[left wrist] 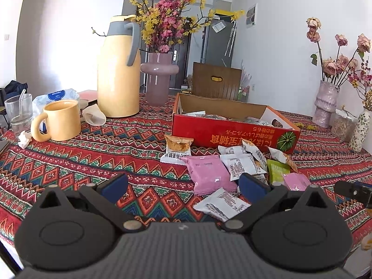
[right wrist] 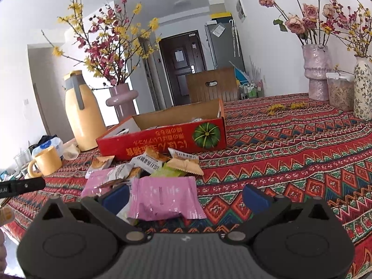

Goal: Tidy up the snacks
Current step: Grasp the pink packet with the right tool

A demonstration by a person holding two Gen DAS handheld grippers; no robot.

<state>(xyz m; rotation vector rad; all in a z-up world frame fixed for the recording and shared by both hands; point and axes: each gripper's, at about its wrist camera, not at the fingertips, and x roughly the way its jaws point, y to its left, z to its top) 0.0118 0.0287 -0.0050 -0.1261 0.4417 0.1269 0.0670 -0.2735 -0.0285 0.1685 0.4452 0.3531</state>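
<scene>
Your right hand-held gripper [right wrist: 186,197] – jaws spread, empty – has the pink packet [right wrist: 162,200] low-centre, toward its left finger.

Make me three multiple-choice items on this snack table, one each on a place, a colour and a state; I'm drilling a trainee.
1. The loose snack packets lie:
A. in front of the red box
B. inside the mug
C. behind the thermos

2. The mug is:
A. blue
B. yellow
C. green

3. The right claw is:
A. shut on a packet
B. open
C. out of view

Answers: 1 A, the packets sit on the cloth before the red box; 2 B, its glaze is plainly yellow; 3 B, its fingers stand wide apart, gripping nothing.
</scene>
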